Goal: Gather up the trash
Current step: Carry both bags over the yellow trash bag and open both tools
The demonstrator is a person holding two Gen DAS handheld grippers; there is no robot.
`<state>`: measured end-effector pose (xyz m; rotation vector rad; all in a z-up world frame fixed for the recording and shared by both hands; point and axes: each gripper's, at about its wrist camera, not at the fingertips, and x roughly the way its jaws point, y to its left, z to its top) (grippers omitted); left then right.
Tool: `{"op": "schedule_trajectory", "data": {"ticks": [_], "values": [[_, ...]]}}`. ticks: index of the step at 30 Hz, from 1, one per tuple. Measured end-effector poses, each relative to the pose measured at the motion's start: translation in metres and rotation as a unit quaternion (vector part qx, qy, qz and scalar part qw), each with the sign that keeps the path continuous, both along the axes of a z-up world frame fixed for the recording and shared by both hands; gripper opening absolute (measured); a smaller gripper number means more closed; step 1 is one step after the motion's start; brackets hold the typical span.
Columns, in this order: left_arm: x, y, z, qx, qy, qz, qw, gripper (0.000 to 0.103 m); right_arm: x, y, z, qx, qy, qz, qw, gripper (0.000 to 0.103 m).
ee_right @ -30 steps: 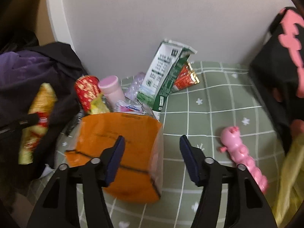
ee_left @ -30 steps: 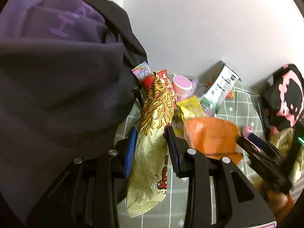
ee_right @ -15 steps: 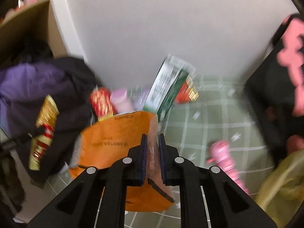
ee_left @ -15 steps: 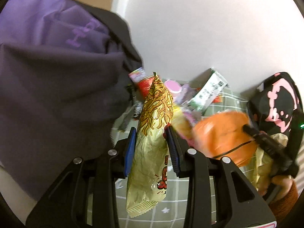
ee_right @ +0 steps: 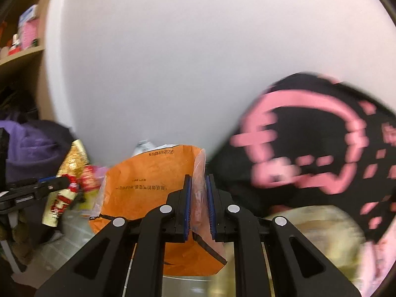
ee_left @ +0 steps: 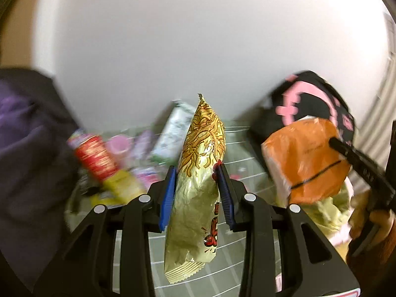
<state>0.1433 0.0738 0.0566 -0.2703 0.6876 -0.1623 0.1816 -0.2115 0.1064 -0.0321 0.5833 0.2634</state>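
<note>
My left gripper [ee_left: 196, 177] is shut on a gold noodle snack packet [ee_left: 198, 198], which stands upright between the blue pads and hangs below them. My right gripper [ee_right: 198, 193] is shut on the clear side edge of an orange bag [ee_right: 146, 193], lifted off the green checked cloth [ee_left: 237, 146]. In the left wrist view the orange bag [ee_left: 304, 163] hangs at the right, pinched by the right gripper's black fingers [ee_left: 356, 158], with a hand [ee_left: 371, 220] below. The right wrist view shows the gold packet [ee_right: 66, 180] at the left in the left gripper [ee_right: 59, 182].
More litter lies by the white wall: a red can [ee_left: 95, 157], a pink-lidded cup [ee_left: 118, 144], a yellow wrapper [ee_left: 123, 185], a white and green carton [ee_left: 173, 133]. Dark and purple clothing [ee_left: 24, 136] is piled left. A black bag with pink print [ee_right: 309, 148] sits right, a yellow-green bag [ee_left: 331, 205] beneath.
The right gripper shut on the orange bag's edge and lifted it up and to the right. The left gripper rose and swung right with the gold packet still in it.
</note>
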Motion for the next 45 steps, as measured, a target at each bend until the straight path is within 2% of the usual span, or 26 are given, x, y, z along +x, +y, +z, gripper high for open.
{"op": "schedule_trajectory", "data": {"ticks": [4, 6, 11, 14, 18, 21, 24, 26, 28, 31, 32, 34, 38, 40, 45], "values": [[0.013, -0.034, -0.001, -0.023, 0.006, -0.053, 0.9983, 0.031, -0.014, -0.067, 0.014, -0.037, -0.016, -0.085, 0.996, 0.013], [0.02, -0.055, -0.003, -0.022, 0.01, -0.083, 0.9963, 0.031, -0.021, -0.104, 0.017, -0.053, -0.013, -0.13, 0.99, 0.013], [0.037, -0.101, 0.008, -0.019, 0.004, -0.141, 0.9899, 0.031, -0.03, -0.15, 0.0, -0.084, 0.016, -0.188, 0.978, 0.013], [0.046, -0.125, 0.014, -0.02, 0.001, -0.163, 0.9865, 0.031, -0.027, -0.156, -0.026, -0.107, 0.05, -0.189, 0.975, 0.013], [0.048, -0.149, 0.012, -0.003, 0.007, -0.18, 0.9837, 0.031, -0.014, -0.139, -0.078, -0.101, 0.112, -0.155, 0.976, 0.013], [0.051, -0.162, 0.004, 0.009, 0.024, -0.188, 0.9819, 0.031, -0.004, -0.129, -0.111, -0.093, 0.14, -0.137, 0.976, 0.013], [0.055, -0.177, -0.002, 0.017, 0.041, -0.201, 0.9787, 0.031, -0.001, -0.125, -0.127, -0.089, 0.155, -0.13, 0.975, 0.013], [0.057, -0.19, -0.004, 0.017, 0.048, -0.213, 0.9757, 0.031, -0.004, -0.131, -0.126, -0.08, 0.151, -0.128, 0.977, 0.013], [0.056, -0.202, -0.004, 0.008, 0.051, -0.23, 0.9718, 0.031, -0.01, -0.143, -0.12, -0.05, 0.143, -0.124, 0.981, 0.013], [0.055, -0.226, -0.002, -0.004, 0.052, -0.263, 0.9632, 0.031, -0.02, -0.166, -0.109, 0.039, 0.128, -0.107, 0.985, 0.015], [0.055, -0.234, -0.002, -0.005, 0.054, -0.273, 0.9604, 0.031, -0.025, -0.174, -0.105, 0.069, 0.119, -0.101, 0.985, 0.025], [0.055, -0.255, -0.005, -0.001, 0.059, -0.294, 0.9539, 0.031, -0.035, -0.187, -0.095, 0.097, 0.098, -0.104, 0.985, 0.044], [0.063, -0.293, -0.02, 0.02, 0.086, -0.313, 0.9457, 0.032, -0.052, -0.207, -0.076, 0.106, 0.049, -0.126, 0.985, 0.046], [0.071, -0.316, -0.034, 0.032, 0.112, -0.32, 0.9403, 0.031, -0.06, -0.218, -0.068, 0.105, 0.025, -0.145, 0.983, 0.046], [0.092, -0.356, -0.06, 0.067, 0.16, -0.307, 0.9357, 0.031, -0.066, -0.246, -0.067, 0.117, 0.015, -0.157, 0.981, 0.046]]}}
